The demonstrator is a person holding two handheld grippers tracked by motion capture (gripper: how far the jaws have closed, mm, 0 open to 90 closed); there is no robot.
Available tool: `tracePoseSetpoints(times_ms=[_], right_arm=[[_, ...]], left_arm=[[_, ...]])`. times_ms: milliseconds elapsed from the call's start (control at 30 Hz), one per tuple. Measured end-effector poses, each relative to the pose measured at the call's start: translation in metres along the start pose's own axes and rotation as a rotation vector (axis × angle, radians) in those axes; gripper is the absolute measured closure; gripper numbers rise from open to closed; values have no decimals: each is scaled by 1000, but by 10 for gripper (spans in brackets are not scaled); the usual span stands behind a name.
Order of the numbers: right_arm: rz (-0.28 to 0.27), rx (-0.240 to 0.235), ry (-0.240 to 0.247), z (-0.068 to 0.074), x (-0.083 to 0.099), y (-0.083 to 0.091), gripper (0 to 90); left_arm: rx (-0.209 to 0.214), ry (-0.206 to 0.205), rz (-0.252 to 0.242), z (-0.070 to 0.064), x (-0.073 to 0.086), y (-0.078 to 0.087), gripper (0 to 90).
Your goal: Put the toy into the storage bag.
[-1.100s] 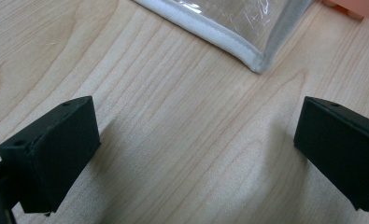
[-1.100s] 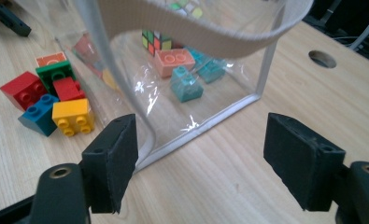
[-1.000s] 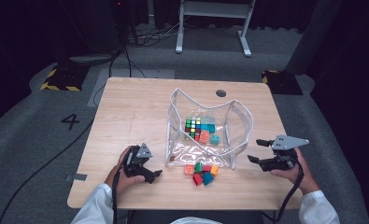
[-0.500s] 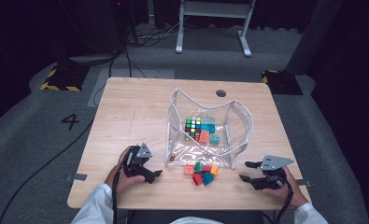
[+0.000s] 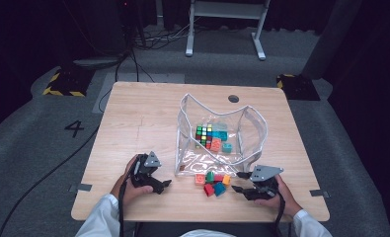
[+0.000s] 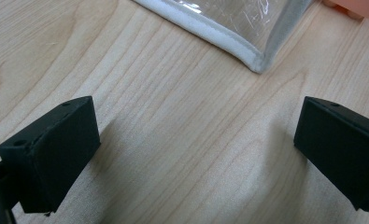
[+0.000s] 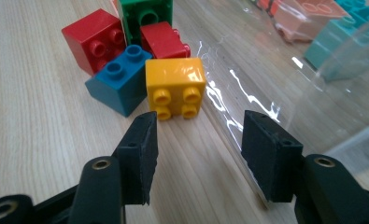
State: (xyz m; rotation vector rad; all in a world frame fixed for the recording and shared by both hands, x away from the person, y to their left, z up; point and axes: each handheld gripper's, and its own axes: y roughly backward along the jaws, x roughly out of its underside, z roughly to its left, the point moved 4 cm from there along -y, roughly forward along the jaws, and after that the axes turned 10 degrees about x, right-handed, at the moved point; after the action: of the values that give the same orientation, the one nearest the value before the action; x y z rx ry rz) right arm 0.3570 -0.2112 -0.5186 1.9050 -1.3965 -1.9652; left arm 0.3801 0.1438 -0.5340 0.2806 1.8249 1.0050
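A clear bag with white trim (image 5: 254, 129) stands open at the table's middle, holding a colour cube (image 5: 204, 136) and teal and orange bricks. Loose bricks (image 5: 212, 182) lie just in front of it. My right gripper (image 5: 238, 181) is open just right of them; in its own view the right gripper (image 7: 201, 154) points at a yellow brick (image 7: 175, 86), with a blue brick (image 7: 119, 84), two red ones (image 7: 95, 39) and a green one (image 7: 145, 14) behind. My left gripper (image 5: 159, 183) rests open on the wood; its view shows the left gripper (image 6: 196, 154) facing the bag's corner (image 6: 257, 60).
The light wooden table (image 5: 133, 123) has bare wood on its left half and a round cable hole (image 5: 233, 98) at the back. The bag's clear flap (image 7: 275, 70) lies flat on the table beside the yellow brick. Dark floor with cables surrounds the table.
My right gripper has come in from the table's right side, leftward and nearer the front edge, up to the loose bricks. The left gripper has stayed put.
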Motion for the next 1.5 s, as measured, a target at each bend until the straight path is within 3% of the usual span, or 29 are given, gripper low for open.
tracePoseSetpoints(times_ms=[67,100,167,200,333,467,533,567,733,967,1033,1067,1200,1333,1500], right_arm=[[22,5,-14,4,-2,-3,466],[6,6,5,4,-3,-5,463],[10,1,-5,4,-4,-8,448],[21,5,-36,6,-4,-9,447],[-11,-5,-19,6,-6,-13,434],[-14,-28,-18,10,-7,-12,425],[11,-22,-26,14,-7,-13,420],[-8,-17,3,14,-9,-15,422],[7,-10,36,16,-10,-21,464],[-5,-5,8,16,-13,-25,574],[-4,-11,-5,17,-12,-23,588],[-12,-14,12,16,-12,-22,588],[-20,-28,-27,15,-9,-12,589],[-66,-23,-21,8,-5,-2,590],[-51,-15,-23,0,3,12,590]], left_arm=[[0,0,-1,0,0,0,3],[-2,0,0,0,0,0,3],[0,0,-1,0,0,0,3],[-1,0,0,0,0,0,3],[-1,0,0,0,0,0,3],[0,1,0,0,0,0,3],[0,-2,-1,0,0,0,3],[0,0,0,0,0,0,3],[1,0,-1,0,0,0,3],[0,1,0,0,0,0,3],[1,1,0,0,0,0,3],[0,1,0,0,0,0,3],[0,-1,0,0,0,0,3],[0,1,0,0,0,0,3],[0,0,0,0,0,0,3]])
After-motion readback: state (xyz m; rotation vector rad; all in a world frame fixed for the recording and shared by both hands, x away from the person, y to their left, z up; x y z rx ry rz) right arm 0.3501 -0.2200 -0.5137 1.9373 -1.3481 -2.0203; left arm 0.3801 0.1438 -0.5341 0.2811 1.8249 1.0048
